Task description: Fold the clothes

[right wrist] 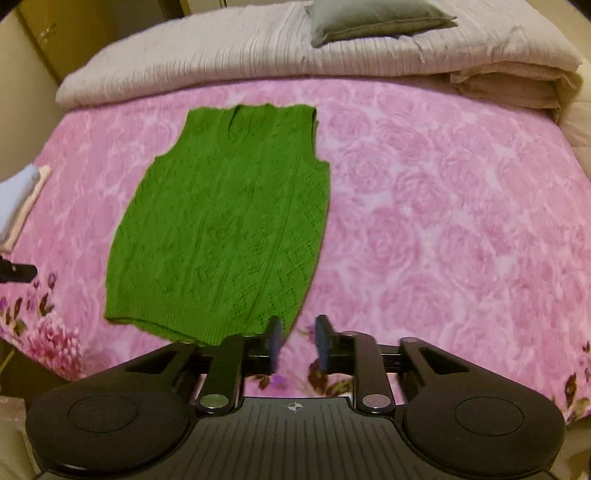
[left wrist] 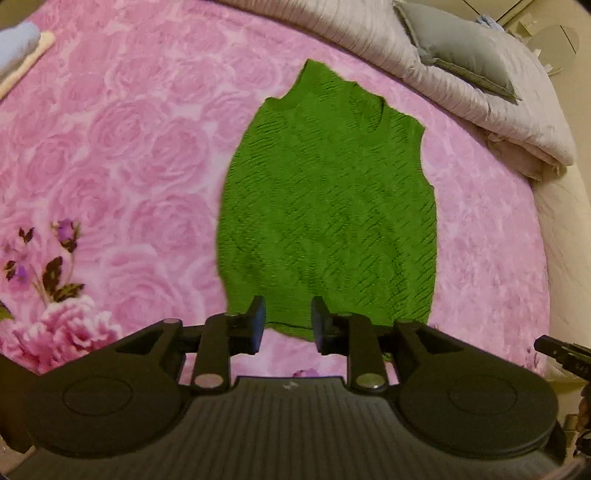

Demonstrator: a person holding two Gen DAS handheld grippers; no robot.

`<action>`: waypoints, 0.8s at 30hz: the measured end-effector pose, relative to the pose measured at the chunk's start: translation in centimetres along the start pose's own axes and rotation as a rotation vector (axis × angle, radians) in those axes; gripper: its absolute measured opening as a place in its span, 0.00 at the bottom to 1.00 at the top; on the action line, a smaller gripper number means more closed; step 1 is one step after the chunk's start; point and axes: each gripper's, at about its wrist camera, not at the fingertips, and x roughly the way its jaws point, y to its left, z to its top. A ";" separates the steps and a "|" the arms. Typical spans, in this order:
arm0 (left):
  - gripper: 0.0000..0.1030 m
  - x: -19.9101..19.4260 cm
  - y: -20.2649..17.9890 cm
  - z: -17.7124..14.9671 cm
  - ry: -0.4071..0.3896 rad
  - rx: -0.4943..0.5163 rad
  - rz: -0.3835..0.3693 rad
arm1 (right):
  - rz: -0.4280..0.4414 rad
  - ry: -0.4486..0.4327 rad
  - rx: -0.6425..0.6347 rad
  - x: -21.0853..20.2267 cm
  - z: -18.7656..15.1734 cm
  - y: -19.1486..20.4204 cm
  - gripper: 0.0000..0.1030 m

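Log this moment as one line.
green knit vest: flat on pink bed cover | left hand-held gripper: open, empty | right hand-held gripper: open, empty

My left tool (left wrist: 288,325): matte black body, ribbed grey centre plate, two round discs, silver pivot pins.
Its pads (left wrist: 258,325): dark blue, flat, rectangular.
My right tool (right wrist: 298,343): same black build, small crosshair mark on the plate.

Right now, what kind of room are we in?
Probably a bedroom: a green vest lies flat on a pink rose blanket, with a folded quilt and a grey pillow behind.
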 end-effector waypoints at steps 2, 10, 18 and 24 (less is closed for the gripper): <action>0.24 0.3 -0.9 -1.3 -0.020 -0.003 0.011 | 0.037 0.005 0.026 0.1 -0.7 -1.0 0.40; 0.26 0.8 0.1 -7.0 -0.018 -0.109 0.066 | 0.185 0.144 0.201 3.4 -4.4 -4.1 0.45; 0.29 3.7 0.9 -6.7 0.003 0.020 0.076 | 0.152 0.106 0.171 5.5 -6.3 -2.2 0.45; 0.29 9.2 5.3 -3.7 0.029 -0.098 -0.064 | 0.157 0.103 0.401 10.2 -8.4 -2.0 0.46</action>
